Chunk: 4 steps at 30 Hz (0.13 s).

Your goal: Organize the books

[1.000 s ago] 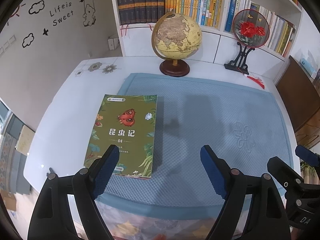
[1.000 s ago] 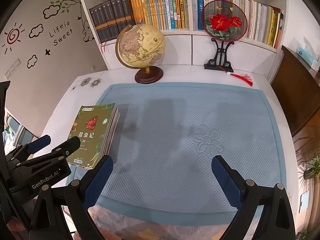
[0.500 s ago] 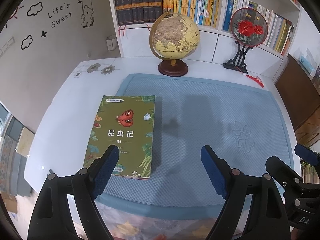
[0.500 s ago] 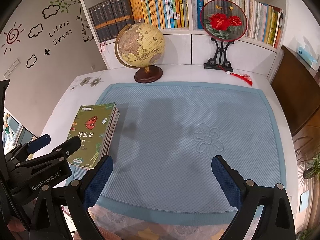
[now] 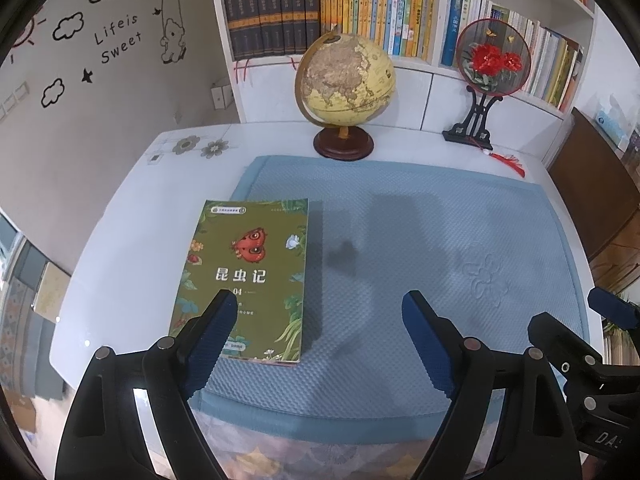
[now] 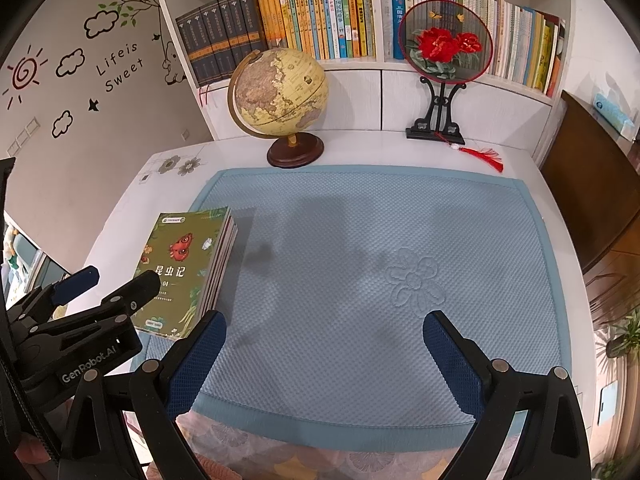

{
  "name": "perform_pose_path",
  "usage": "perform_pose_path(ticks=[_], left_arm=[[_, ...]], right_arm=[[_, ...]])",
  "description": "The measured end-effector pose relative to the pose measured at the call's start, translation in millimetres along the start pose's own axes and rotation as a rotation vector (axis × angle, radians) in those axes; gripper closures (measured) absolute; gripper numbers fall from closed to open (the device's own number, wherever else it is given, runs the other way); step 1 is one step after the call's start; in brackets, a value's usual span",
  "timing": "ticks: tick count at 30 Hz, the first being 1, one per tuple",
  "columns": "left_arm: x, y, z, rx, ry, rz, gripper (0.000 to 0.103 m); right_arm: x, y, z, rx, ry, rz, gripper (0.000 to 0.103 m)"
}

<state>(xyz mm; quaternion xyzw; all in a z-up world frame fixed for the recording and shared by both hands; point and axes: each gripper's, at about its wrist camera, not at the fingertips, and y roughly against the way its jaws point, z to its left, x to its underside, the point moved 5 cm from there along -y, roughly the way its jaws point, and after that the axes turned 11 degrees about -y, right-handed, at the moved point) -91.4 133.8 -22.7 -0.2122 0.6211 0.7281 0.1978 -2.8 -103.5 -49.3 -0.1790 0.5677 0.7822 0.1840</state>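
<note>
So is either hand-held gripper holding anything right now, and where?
Nothing. The left hand-held gripper and right hand-held gripper are open; the book stack lies untouched.

Both views are evenly and brightly lit; soft grey shadows are cast on the blue mat [image 5: 460, 216] just right of the stack of books [image 6: 188, 268]. Edges are bent and darkly vignetted by fisheye distortion; little blur is seen
</note>
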Motion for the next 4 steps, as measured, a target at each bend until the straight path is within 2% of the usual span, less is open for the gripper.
perform_pose_path(ticks=[4], left_arm=[[-1.2,1.6,-2.1,0.005,-0.005,-0.009,0.020]], right_arm=[[-0.5,-0.3,-1.5,0.001,-0.002,-0.001,0.005]])
